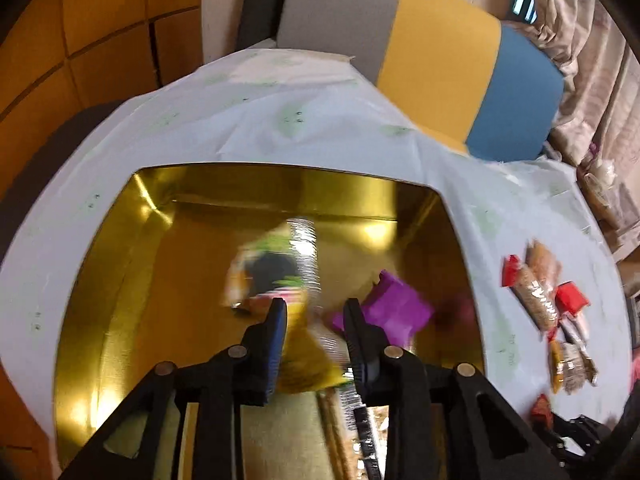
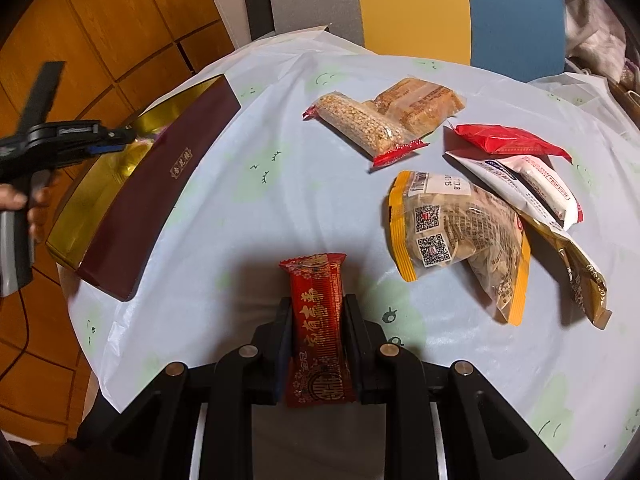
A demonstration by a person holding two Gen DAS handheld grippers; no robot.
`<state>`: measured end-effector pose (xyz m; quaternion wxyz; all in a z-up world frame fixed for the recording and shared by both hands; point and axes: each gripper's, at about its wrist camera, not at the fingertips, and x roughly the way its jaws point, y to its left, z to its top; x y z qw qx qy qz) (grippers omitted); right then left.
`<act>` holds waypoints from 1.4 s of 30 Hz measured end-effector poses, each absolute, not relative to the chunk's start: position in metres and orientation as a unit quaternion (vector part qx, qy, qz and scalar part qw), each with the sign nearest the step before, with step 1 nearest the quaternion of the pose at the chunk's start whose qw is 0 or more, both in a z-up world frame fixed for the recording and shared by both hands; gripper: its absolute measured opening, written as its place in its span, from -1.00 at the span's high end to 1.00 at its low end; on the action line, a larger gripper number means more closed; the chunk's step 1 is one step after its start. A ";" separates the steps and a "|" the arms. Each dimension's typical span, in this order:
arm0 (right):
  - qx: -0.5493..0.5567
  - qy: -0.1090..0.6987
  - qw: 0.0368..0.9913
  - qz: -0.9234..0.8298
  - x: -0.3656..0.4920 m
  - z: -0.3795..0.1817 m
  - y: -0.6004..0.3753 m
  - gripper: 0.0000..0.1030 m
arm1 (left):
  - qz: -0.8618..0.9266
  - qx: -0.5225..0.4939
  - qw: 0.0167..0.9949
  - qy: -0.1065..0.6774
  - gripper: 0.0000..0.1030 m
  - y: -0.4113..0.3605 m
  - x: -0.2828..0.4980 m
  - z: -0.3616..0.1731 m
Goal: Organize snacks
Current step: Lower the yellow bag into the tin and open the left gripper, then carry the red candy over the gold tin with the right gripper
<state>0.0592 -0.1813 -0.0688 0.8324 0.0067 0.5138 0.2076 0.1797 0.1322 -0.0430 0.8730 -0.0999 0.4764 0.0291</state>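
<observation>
Steep, close wrist views; table (image 2: 280, 184) shared

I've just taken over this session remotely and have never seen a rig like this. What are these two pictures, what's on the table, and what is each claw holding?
There is no robot here: a person holds a two-finger gripper in each hand, and each gripper carries a fisheye camera looking along its fingers.

The left camera looks down into an open gold-lined box. The left gripper has a blurred yellow packet between its fingers, though whether it grips the packet is unclear. A purple packet already lies in the box.

The right camera looks across the cloth-covered table. The right gripper is shut on a red snack bar. Several other wrapped snacks, including a sesame bar and a bag with yellow edges, lie loose on the cloth.
</observation>
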 end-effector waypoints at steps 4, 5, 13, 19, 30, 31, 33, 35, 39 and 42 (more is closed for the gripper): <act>0.001 0.512 0.835 0.204 0.058 -0.069 -0.180 0.54 | 0.034 -0.087 0.881 0.463 0.40 0.125 0.162 -0.033; 0.000 0.511 0.835 0.203 0.058 -0.069 -0.179 0.54 | 0.035 -0.089 0.885 0.456 0.40 0.123 0.152 -0.030; 0.001 0.509 0.838 0.198 0.058 -0.070 -0.179 0.54 | 0.048 -0.118 0.888 0.442 0.39 0.116 0.098 -0.016; -0.003 0.508 0.841 0.187 0.058 -0.069 -0.176 0.54 | 0.052 -0.111 0.893 0.434 0.39 0.114 0.071 -0.010; 0.002 0.516 0.841 0.163 0.057 -0.068 -0.172 0.54 | 0.063 -0.087 0.903 0.417 0.38 0.112 0.038 -0.009; 0.006 0.520 0.839 0.157 0.058 -0.068 -0.171 0.54 | 0.064 -0.084 0.903 0.416 0.37 0.111 0.037 -0.009; 0.012 0.528 0.836 0.146 0.059 -0.067 -0.170 0.53 | 0.063 -0.084 0.904 0.414 0.37 0.112 0.032 -0.009; 0.011 0.534 0.834 0.138 0.059 -0.066 -0.167 0.54 | 0.060 -0.085 0.904 0.414 0.36 0.113 0.029 -0.009; 0.045 0.548 0.824 0.136 0.063 -0.066 -0.170 0.54 | 0.057 -0.086 0.906 0.410 0.36 0.116 0.022 -0.010; 0.087 0.559 0.812 0.143 0.067 -0.066 -0.174 0.54 | 0.060 -0.098 0.904 0.412 0.36 0.123 0.019 -0.014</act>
